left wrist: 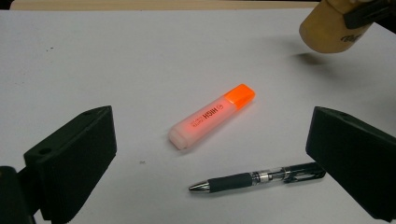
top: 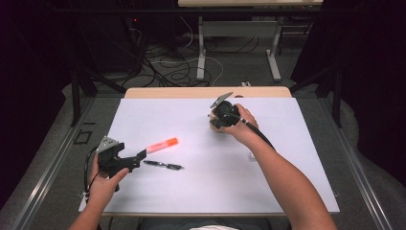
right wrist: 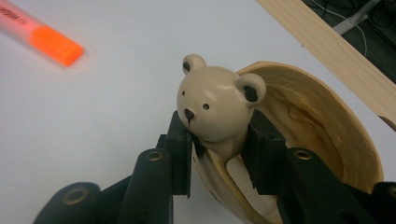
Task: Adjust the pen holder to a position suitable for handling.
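An orange highlighter (top: 162, 144) (left wrist: 212, 116) lies on the white table sheet (top: 201, 191). A black pen (top: 163, 165) (left wrist: 257, 177) rests just nearer than it. My left gripper (top: 141, 154) (left wrist: 210, 154) is low over the sheet and open, with its jaws wide on either side of the highlighter and touching nothing. My right gripper (top: 216, 120) (right wrist: 219, 154) is at the far middle, lifted off the sheet. It is shut on a beige cup (right wrist: 317, 126) (left wrist: 329, 30) with a bear head (right wrist: 217, 105), and its pads pinch just below that head.
The wooden table edge (top: 206, 92) (right wrist: 327, 46) runs along the far side of the white sheet. Beyond it are table legs (top: 201, 48) and loose cables (top: 167, 67) on the floor. A small pale object (top: 251, 155) lies beside the right forearm.
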Tool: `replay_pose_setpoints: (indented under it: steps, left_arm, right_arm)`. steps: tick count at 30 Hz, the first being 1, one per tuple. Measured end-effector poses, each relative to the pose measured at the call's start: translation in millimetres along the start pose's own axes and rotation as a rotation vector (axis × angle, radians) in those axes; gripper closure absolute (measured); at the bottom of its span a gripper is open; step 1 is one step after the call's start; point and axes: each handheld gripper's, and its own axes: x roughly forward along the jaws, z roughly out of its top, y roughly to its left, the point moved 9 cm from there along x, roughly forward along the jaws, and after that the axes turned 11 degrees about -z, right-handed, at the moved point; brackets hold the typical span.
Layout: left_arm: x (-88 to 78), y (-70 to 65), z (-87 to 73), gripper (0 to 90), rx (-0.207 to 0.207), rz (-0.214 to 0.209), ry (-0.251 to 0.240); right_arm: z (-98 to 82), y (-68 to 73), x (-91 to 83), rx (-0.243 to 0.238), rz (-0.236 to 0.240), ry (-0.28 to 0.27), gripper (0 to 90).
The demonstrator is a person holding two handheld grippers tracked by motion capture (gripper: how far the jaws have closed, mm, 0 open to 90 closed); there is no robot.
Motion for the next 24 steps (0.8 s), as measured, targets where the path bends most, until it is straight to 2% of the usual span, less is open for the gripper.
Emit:
replay_pose_setpoints:
  steps: [1,2,6,7,8,10,11,12,14,16,17,18,21,24]
  left_arm:
    - [0.0,0.0,0.0,1.9,-0.001,0.001,-0.001]
    - [0.0,0.0,0.0,1.9,0.0,0.002,0.0]
    - [-0.3,-0.6,-0.5,1.9,0.0,-0.001,0.01]
    - [-0.2,-0.6,-0.6,1.9,0.001,0.0,0.01]
    - [0.0,-0.7,-0.7,1.9,0.0,0.001,0.011]
    - [0.7,-0.9,-0.6,1.9,0.0,0.004,0.006]
    - [0.8,-1.0,-0.6,1.9,0.002,0.003,0.006]
    - [0.9,-1.2,-0.5,1.9,0.002,0.003,0.005]
    - [1.2,-1.0,-0.6,1.9,0.002,0.003,0.003]
    - [0.8,-1.1,-1.1,1.9,0.0,0.002,0.01]
    - [0.8,-1.1,-1.2,1.9,0.0,0.002,0.011]
    - [0.7,-1.1,-1.3,1.9,0.001,0.002,0.014]
    - [0.9,-1.3,-1.4,1.9,0.002,0.002,0.014]
    - [1.3,-1.7,-1.6,1.9,0.003,0.003,0.015]
  right_arm:
    - [0.0,0.0,0.0,0.0,0.0,0.0,66.3]
    - [2.1,7.1,-5.6,-0.009,0.017,-0.021,66.3]
    - [0.4,23.9,-20.0,-0.006,0.043,0.004,66.3]
    - [0.4,23.9,-20.0,-0.006,0.043,0.004,66.3]
    - [-0.7,32.3,-25.9,-0.011,0.059,0.006,66.3]
    - [-2.5,40.8,-31.7,0.008,0.074,-0.002,66.3]
    - [-2.5,40.8,-31.7,0.008,0.074,-0.002,66.3]
    - [-5.1,49.8,-36.7,0.006,0.092,-0.004,66.3]
    - [-8.0,57.9,-41.1,-0.005,0.101,-0.005,66.3]
    - [-11.3,65.7,-45.7,0.005,0.118,0.0,66.3]
    - [-11.3,65.7,-45.7,0.005,0.118,0.0,66.3]
    - [-14.8,73.3,-50.0,0.017,0.124,0.008,66.3]
    - [-19.4,81.7,-55.4,-0.007,0.116,0.023,66.3]
    - [-24.1,89.1,-60.9,0.018,0.132,0.031,66.3]
